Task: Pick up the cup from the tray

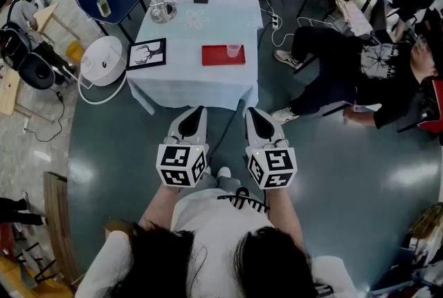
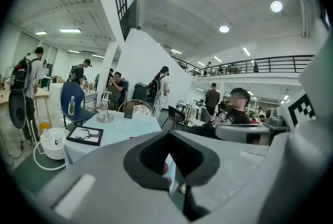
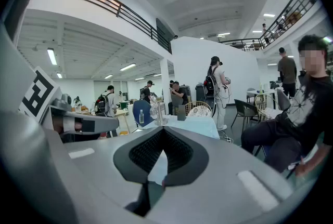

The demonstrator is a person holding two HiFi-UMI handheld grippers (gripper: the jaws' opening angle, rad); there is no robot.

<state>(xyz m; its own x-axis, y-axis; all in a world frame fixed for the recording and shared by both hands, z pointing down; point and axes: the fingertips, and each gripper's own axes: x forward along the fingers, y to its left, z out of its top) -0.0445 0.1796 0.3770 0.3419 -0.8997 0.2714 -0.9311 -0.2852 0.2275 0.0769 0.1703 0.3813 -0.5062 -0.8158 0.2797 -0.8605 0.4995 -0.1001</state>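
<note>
Head view: left claw point(image 1: 200, 111) & right claw point(image 1: 251, 112) closed, nothing btwn; cup point(image 1: 234, 50) on tray point(image 1: 213, 56), well apart.

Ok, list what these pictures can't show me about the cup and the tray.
Cup: in the head view it is too small to tell whether it holds anything.
Cup and tray: in the left gripper view both are hidden behind the left gripper itself.
Cup and tray: in the right gripper view both are hidden behind the right gripper. Only the table's far end shows.
</note>
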